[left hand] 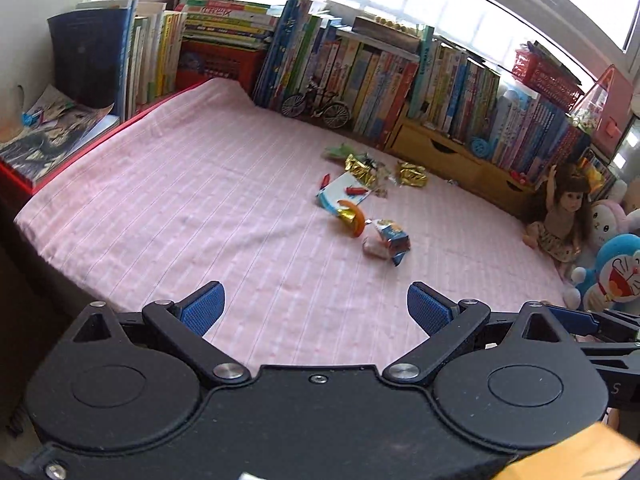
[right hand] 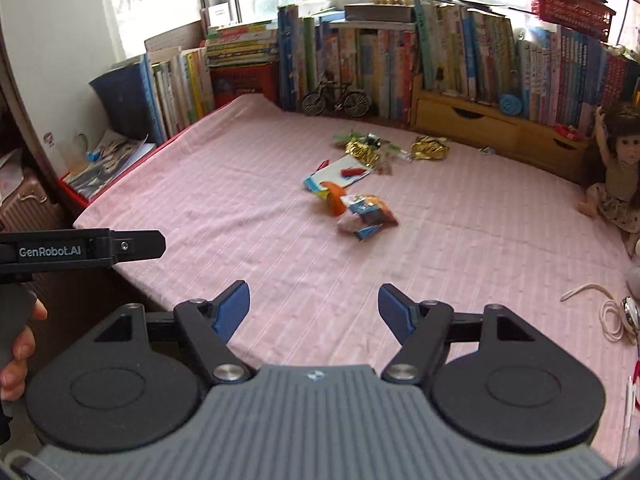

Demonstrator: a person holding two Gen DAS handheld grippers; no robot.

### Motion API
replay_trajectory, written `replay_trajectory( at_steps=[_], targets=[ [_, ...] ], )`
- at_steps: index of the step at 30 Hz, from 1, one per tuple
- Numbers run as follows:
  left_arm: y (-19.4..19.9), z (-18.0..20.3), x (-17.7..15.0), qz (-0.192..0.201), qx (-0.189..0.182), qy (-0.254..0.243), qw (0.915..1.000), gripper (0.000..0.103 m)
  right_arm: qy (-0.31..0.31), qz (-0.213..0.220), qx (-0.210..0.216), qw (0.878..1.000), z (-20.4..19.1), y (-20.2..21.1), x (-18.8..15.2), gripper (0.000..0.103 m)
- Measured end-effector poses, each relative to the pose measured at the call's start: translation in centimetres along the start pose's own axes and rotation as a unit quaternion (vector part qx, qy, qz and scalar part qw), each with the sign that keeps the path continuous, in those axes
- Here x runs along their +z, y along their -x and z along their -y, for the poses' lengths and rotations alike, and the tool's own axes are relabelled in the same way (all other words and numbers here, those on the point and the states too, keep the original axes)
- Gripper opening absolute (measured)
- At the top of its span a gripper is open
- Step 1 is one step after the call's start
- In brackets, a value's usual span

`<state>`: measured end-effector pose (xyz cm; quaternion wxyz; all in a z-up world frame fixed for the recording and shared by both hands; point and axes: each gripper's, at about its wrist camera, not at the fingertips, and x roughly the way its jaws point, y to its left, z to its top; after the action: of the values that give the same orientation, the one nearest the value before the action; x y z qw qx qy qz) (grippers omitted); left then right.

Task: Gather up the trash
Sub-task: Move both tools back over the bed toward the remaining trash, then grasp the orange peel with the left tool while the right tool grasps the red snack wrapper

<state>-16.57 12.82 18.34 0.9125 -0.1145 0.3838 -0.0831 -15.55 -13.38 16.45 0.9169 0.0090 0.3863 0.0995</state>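
Both the left tongs (left hand: pixel 316 308) and the right tongs (right hand: pixel 314 312) gape empty above the bed (left hand: pixel 180 200); the crinkly wrappers (left hand: pixel 362 172) could slip or scatter when pinched.

Doll (right hand: pixel 616 172): cut off by right picture edge.
Wrapper (right hand: pixel 366 212) print: blurred, unreadable.
Book (left hand: pixel 360 76) spines: titles too small.
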Motion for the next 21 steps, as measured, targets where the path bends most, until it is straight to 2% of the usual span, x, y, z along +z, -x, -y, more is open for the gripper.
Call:
replay_trajectory(
  at_steps=[3, 6, 8, 11, 13, 16, 21],
  targets=[
    [-1.4, 1.6, 1.7, 0.008, -0.009, -0.005, 0.9999, 0.097, -0.013, 0.007, -0.015, 1.000, 1.9, -1.1, 1.5, 0.082],
    [-3.3, 2.8, 2.8, 0.010, -0.013, -0.005, 0.9999, 0.089, -0.028, 0.005, -0.016, 0.999, 3.5, -3.8, 2.1, 0.083],
    [-5.5, 3.7, 3.7, 0.002, -0.014, -0.006, 0.9999, 0.075, -0.038, 0.001, -0.010, 0.999, 4.7, -5.5, 2.7, 0.083],
    [-8.9, 5.1, 5.0, -0.013, -0.004, -0.002, 0.9999, 0.060, -0.032, -0.022, 0.011, 0.999, 6.2, -9.4, 4.1, 0.083],
    [-11.9, 5.7, 5.9, -0.022, -0.007, 0.009, 0.9997, 0.051, -0.030, -0.034, 0.026, 0.999, 7.3, -11.8, 4.9, 0.082],
    [-16.4, 6.3, 7.2, -0.050, 0.006, 0.032, 0.9982, 0.040, -0.031, -0.058, 0.045, 0.997, 8.6, -15.8, 6.0, 0.079],
    [-20.9, 6.5, 8.8, -0.066, 0.029, 0.060, 0.9956, 0.036, -0.013, -0.088, 0.075, 0.993, 9.2, -22.3, 7.4, 0.079]
  ],
)
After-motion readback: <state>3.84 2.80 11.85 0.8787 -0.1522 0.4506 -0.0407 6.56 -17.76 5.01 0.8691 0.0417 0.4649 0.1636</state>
